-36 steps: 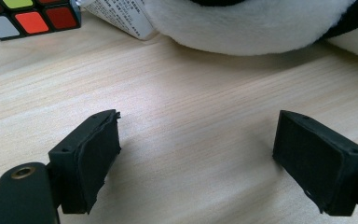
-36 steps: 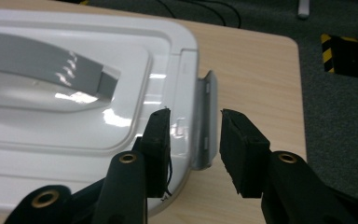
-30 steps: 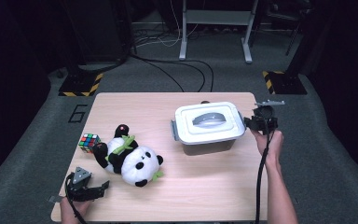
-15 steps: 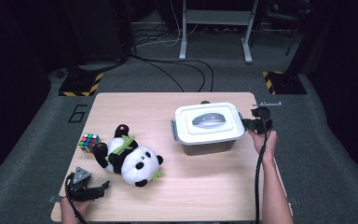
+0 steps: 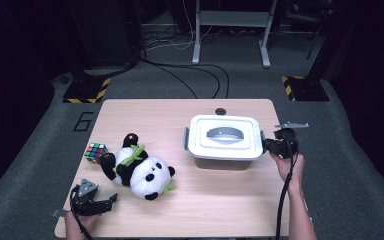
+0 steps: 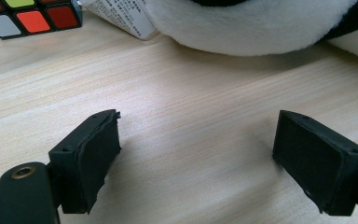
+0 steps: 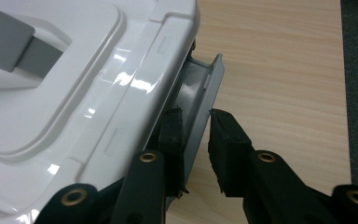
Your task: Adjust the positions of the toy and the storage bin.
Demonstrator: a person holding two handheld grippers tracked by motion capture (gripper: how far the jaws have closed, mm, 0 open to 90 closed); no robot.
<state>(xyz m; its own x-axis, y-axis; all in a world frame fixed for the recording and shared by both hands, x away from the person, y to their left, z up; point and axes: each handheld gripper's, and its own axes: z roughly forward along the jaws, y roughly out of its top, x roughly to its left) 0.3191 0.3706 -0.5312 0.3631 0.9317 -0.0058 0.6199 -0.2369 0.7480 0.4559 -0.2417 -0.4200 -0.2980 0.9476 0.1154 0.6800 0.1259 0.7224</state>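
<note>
High view: wooden table [image 5: 220, 210] with a white lidded box [image 5: 225, 142], a plush panda [image 5: 140, 170] and a colour cube [image 5: 95, 152] on it
Box: sits right of the table's middle, lid on, grey handle [image 5: 223, 134] lying flat in the top
Right tongs [image 5: 270, 146]: right up against the box's right side, a hand [image 5: 289, 167] behind them
Right gripper view: the tongs [image 7: 196, 140] are clamped on the grey side latch [image 7: 200, 100], one jaw tucked between latch and box wall, the other on the outer face; the latch flap stands out from the lid edge
Left tongs [image 5: 107, 200]: near the front left corner of the table, just in front of the panda, not touching it
Left gripper view: jaws [image 6: 196, 158] wide apart over bare wood, panda's white belly [image 6: 261, 23] ahead, cube [image 6: 30, 16] up in the left corner
Panda: lying on its back between cube and box, well apart from the box
</note>
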